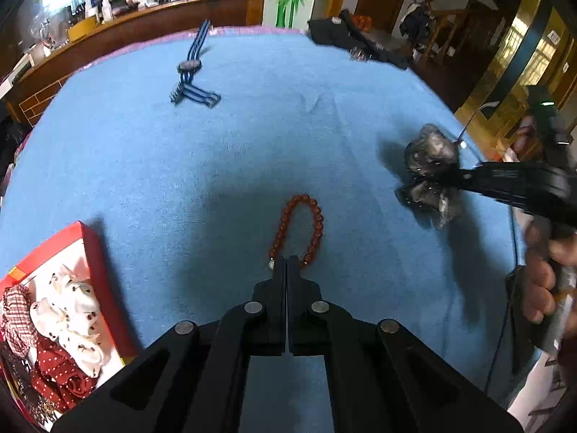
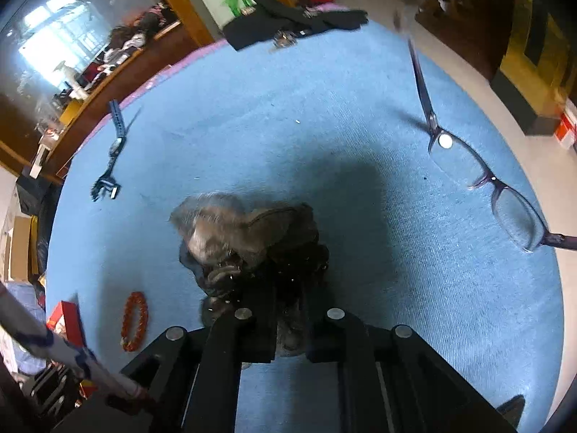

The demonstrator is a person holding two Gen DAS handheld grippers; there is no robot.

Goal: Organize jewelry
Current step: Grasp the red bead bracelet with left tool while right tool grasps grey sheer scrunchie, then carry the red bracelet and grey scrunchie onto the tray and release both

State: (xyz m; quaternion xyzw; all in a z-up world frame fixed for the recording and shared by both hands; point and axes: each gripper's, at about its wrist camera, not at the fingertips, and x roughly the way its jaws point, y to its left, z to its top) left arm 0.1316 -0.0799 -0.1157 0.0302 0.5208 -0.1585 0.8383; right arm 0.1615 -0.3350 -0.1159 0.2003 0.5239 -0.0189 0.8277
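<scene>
A red bead bracelet [image 1: 299, 229] lies stretched into a narrow oval on the blue cloth. My left gripper [image 1: 286, 263] is shut at the bracelet's near end, and its tips hide the pinch point. In the right wrist view the bracelet [image 2: 135, 319] shows at lower left. My right gripper [image 2: 288, 288] is shut on a fluffy grey and black hair tie [image 2: 230, 231], which bulges out past the fingers. From the left wrist view, that gripper [image 1: 429, 180] holds the hair tie [image 1: 431, 151] just above the cloth at the right.
A red box [image 1: 92, 252] at near left holds white, red dotted and plaid scrunchies. A blue-strapped watch [image 1: 191, 66] lies far left. Purple-framed glasses [image 2: 505, 195] lie at the right. A black garment [image 2: 281, 21] drapes over the far edge. A person's hand [image 1: 541, 278] grips the right tool.
</scene>
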